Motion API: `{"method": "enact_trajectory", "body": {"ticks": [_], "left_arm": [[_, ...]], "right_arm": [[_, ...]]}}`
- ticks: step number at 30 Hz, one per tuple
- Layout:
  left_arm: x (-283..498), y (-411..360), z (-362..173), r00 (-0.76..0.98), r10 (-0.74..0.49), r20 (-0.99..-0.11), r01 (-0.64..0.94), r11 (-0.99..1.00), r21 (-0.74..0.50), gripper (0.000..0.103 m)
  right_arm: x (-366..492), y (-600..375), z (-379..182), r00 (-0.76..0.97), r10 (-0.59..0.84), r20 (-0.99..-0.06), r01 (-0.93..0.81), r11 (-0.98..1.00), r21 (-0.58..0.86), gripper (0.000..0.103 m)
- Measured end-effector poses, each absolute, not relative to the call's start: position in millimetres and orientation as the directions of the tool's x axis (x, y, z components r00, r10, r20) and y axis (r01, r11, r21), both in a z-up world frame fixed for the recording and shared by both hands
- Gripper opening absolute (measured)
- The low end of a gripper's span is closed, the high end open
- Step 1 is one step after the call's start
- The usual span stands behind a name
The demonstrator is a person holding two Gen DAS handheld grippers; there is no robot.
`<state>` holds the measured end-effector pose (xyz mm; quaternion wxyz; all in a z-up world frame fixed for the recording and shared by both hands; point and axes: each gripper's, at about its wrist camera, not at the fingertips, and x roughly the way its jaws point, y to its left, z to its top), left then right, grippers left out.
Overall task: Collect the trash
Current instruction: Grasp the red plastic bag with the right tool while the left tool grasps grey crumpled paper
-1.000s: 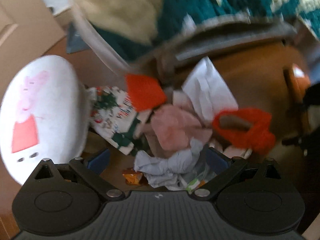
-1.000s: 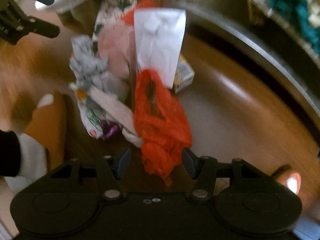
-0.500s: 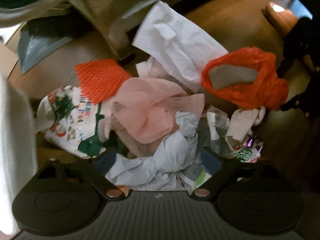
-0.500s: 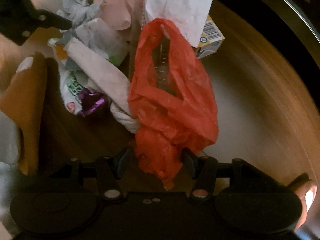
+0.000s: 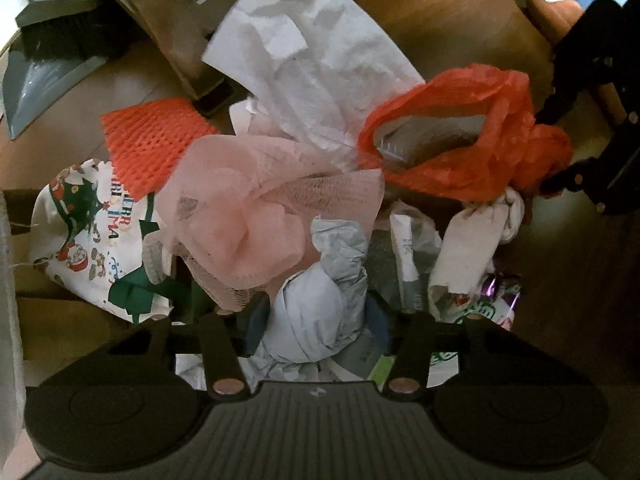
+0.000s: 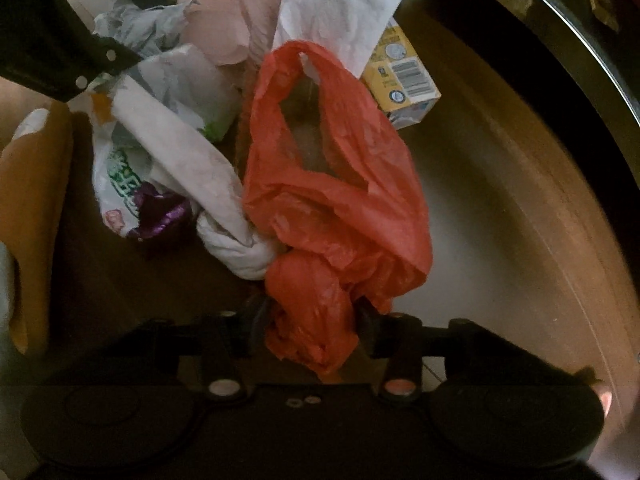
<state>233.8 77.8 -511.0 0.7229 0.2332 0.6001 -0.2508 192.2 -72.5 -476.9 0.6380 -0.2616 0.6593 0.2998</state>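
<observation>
Trash lies heaped on the floor; the left gripper has its jaws closed on grey crumpled paper, the right gripper probably pinches the orange plastic bag, each ready for lifting.

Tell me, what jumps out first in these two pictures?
The bright orange plastic bag stands out most: the right claw pinches its bunched end on the wooden floor. Beside it lies a heap of trash, where the left claw closes around a crumpled grey paper wad, with pink netting and a white paper sheet behind it. A yellow carton peeks out beyond the bag.
</observation>
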Motion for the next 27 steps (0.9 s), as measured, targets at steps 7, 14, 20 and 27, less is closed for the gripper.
{"method": "enact_trajectory", "body": {"ticks": [7, 14, 20, 27], "left_arm": [[232, 89, -477, 0.179, -0.086, -0.980, 0.623, 0.781, 0.045, 0.049], [231, 96, -402, 0.267, -0.117, -0.957, 0.622, 0.779, 0.078, 0.049], [222, 88, -319, 0.396, -0.126, -0.910, 0.632, 0.756, 0.171, 0.049], [214, 82, -220, 0.554, -0.108, -0.826, 0.547, 0.794, 0.264, 0.049]], "right_arm": [[191, -77, -440, -0.018, 0.012, -1.000, -0.700, 0.714, 0.021, 0.034], [186, -77, -379, 0.077, 0.030, -0.997, -0.664, 0.747, -0.029, 0.034], [182, -75, -298, 0.204, 0.124, -0.971, -0.671, 0.740, -0.046, 0.034], [173, -80, -197, 0.363, 0.231, -0.903, -0.648, 0.759, -0.066, 0.034]]}}
